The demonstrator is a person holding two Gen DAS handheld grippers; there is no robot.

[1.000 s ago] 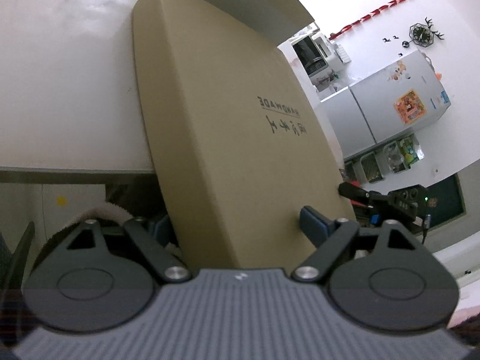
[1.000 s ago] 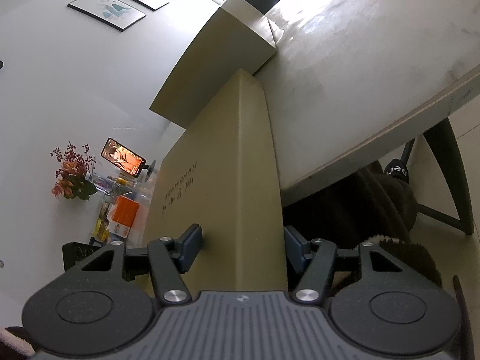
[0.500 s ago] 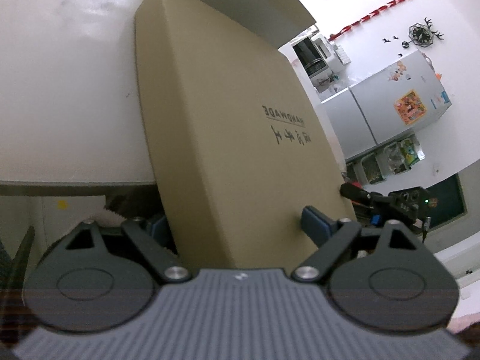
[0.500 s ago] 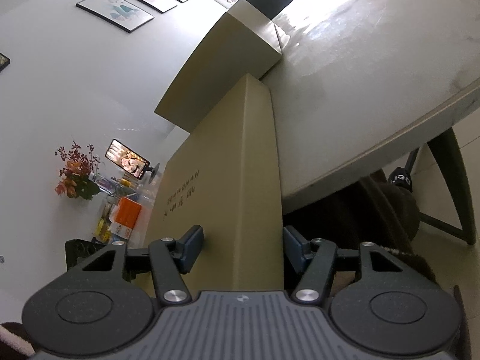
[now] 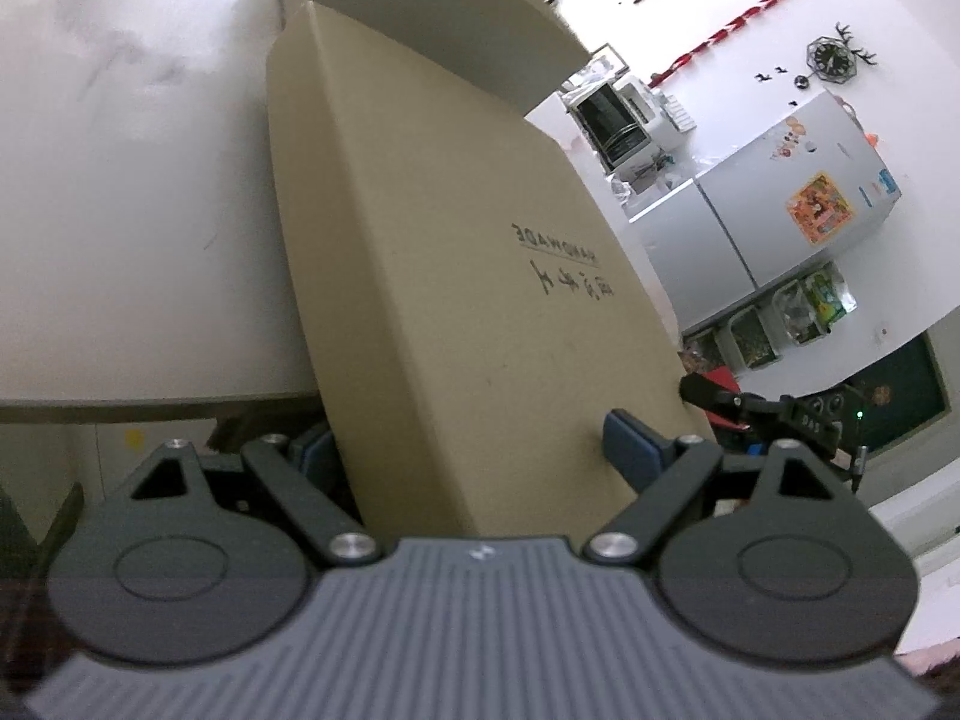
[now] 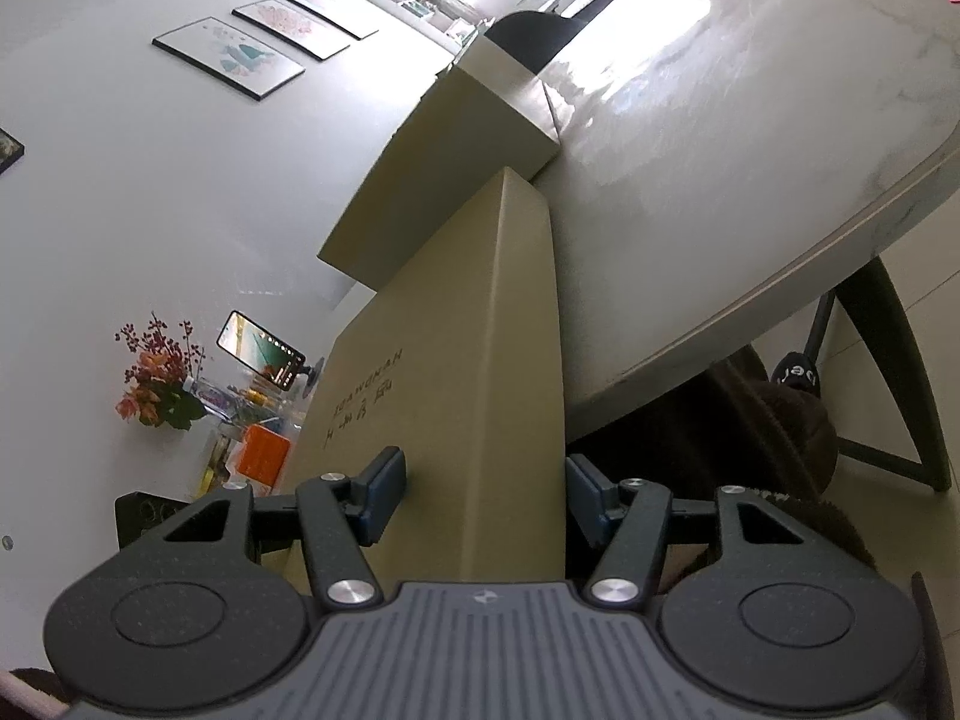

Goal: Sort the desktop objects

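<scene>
Left gripper – clamps tan box | right gripper – clamps it too

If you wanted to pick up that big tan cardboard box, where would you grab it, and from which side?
Take the box by its near end, which overhangs the table edge, coming from off the table. It is broad and flat, too wide for one gripper across its face, so each of two grippers should clamp the thin near edge at a corner. That is how the left gripper and right gripper sit.

Tan box, black lettering; white marbled table; blue-padded black tongs.
</scene>
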